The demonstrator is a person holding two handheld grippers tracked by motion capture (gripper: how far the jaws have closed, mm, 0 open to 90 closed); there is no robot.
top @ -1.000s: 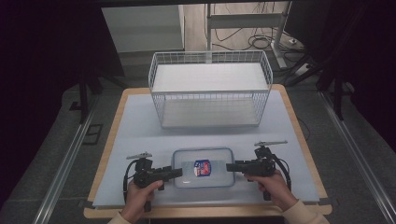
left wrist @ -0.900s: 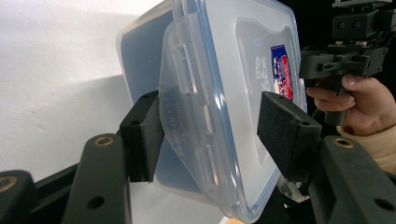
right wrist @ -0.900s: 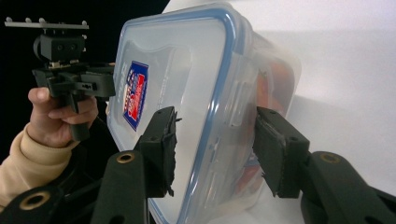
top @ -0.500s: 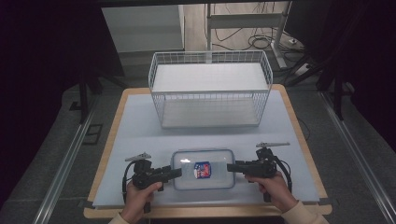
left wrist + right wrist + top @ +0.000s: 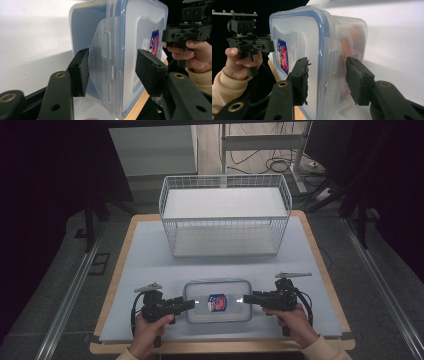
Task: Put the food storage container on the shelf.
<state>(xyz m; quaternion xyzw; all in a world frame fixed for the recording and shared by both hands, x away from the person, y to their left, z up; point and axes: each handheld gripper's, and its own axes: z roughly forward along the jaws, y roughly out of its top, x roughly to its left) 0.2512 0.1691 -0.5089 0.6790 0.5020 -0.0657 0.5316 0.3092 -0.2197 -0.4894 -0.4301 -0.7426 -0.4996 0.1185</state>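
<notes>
**A:** Right gripper view first: what is new?

**B:** The right gripper (image 5: 327, 72) has just closed its jaws on one end of the box (image 5: 297, 35), over the clip.

**A:** And the left gripper (image 5: 111, 67)?

**B:** About half open around the other end, with the pads not pressing. The box has not moved and lies at the near edge of the table (image 5: 150, 255). I think a lift must wait for the left grip.

Right claw (image 5: 243, 298) closes its jaws onto the 3 o'clock latch end of the lidded plastic box (image 5: 217, 301); left claw (image 5: 191, 304) narrows slightly at 9 o'clock.
</notes>
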